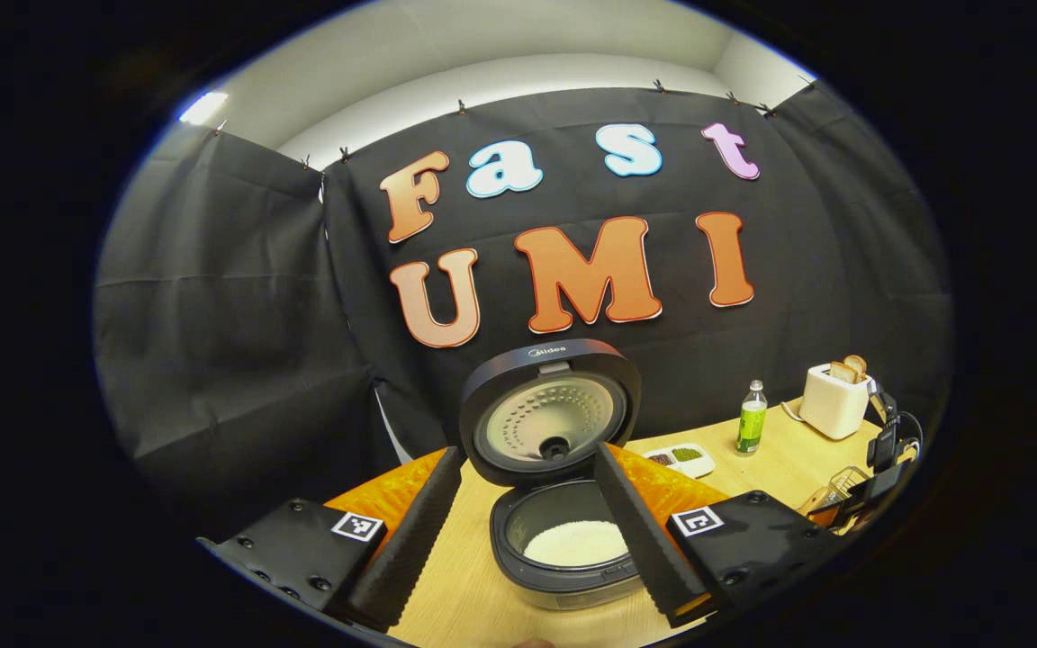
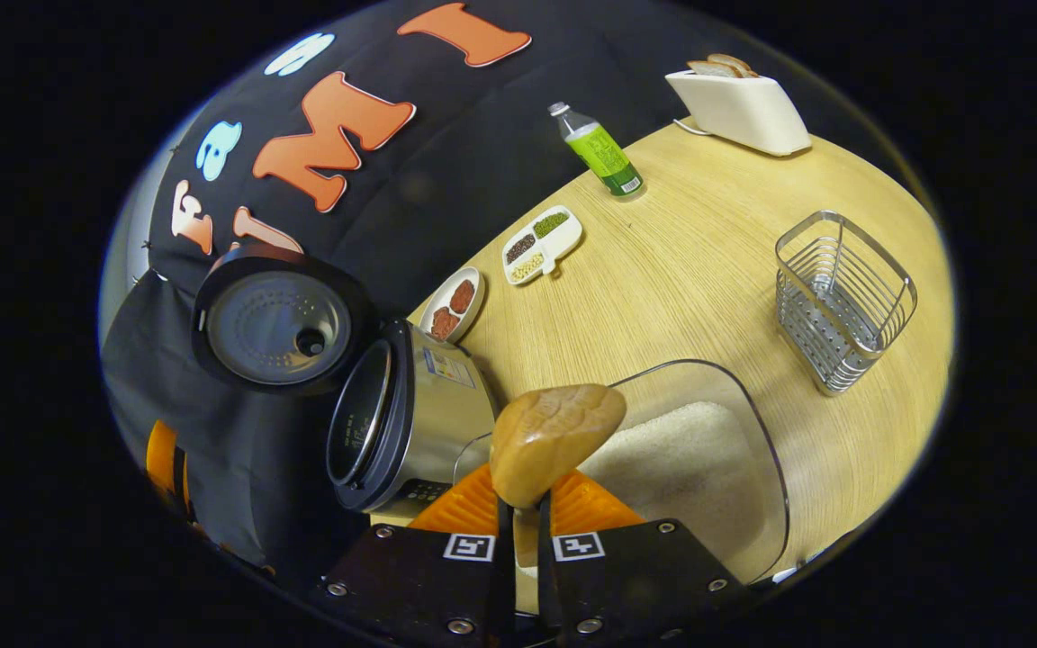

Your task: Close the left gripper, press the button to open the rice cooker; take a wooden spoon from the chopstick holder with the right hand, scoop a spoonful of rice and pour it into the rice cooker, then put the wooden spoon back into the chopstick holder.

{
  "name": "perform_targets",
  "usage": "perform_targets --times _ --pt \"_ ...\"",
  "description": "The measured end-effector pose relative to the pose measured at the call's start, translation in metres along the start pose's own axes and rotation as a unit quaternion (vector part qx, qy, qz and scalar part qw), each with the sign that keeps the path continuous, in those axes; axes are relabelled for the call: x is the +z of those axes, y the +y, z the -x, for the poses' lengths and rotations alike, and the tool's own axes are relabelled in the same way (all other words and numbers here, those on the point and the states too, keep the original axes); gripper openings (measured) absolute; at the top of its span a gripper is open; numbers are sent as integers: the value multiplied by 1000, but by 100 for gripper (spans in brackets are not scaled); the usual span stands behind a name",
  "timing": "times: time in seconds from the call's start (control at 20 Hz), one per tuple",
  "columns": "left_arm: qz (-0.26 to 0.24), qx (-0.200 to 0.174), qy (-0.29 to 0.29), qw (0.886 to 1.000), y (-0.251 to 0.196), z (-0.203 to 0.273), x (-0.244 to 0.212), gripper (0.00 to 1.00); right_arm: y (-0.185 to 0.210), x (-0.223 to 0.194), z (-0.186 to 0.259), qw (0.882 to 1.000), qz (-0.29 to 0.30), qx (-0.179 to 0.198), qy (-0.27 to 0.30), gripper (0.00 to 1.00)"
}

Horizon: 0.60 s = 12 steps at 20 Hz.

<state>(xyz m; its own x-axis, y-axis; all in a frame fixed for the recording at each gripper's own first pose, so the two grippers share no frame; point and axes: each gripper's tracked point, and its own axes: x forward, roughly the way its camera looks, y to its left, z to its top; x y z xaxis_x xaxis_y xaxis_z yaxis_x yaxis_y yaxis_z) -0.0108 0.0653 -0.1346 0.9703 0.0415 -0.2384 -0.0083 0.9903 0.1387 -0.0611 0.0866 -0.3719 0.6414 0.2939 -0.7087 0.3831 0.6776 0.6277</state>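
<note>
Right gripper view: right gripper [image 2: 523, 522] is clamped on the wooden spoon [image 2: 554, 436], its 2 fingers pressing the handle, bowl above the clear rice container [image 2: 707, 450]. Left gripper [image 1: 527, 531] is spread wide, the lid-up rice cooker [image 1: 563, 540] ahead between its fingers. Chopstick holder [image 2: 843, 301] sits upper right of the right gripper.

The brand "Midea" stands at 12 o'clock on the raised lid [image 1: 547, 409] of the cooker [image 1: 563, 549]; other labels are too small to read
</note>
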Motion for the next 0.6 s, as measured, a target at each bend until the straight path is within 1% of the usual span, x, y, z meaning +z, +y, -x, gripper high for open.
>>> perform_targets --times 0.3,0.45,0.6 --pt "-10 4 -7 1000 -14 2 9 100 -9 26 18 998 -36 40 -13 10" --pt "-7 6 -8 1000 -21 2 11 100 -8 34 26 996 -55 68 -8 9" --pt "-4 10 -10 1000 -23 2 13 94 -5 43 36 992 -79 96 -3 9"
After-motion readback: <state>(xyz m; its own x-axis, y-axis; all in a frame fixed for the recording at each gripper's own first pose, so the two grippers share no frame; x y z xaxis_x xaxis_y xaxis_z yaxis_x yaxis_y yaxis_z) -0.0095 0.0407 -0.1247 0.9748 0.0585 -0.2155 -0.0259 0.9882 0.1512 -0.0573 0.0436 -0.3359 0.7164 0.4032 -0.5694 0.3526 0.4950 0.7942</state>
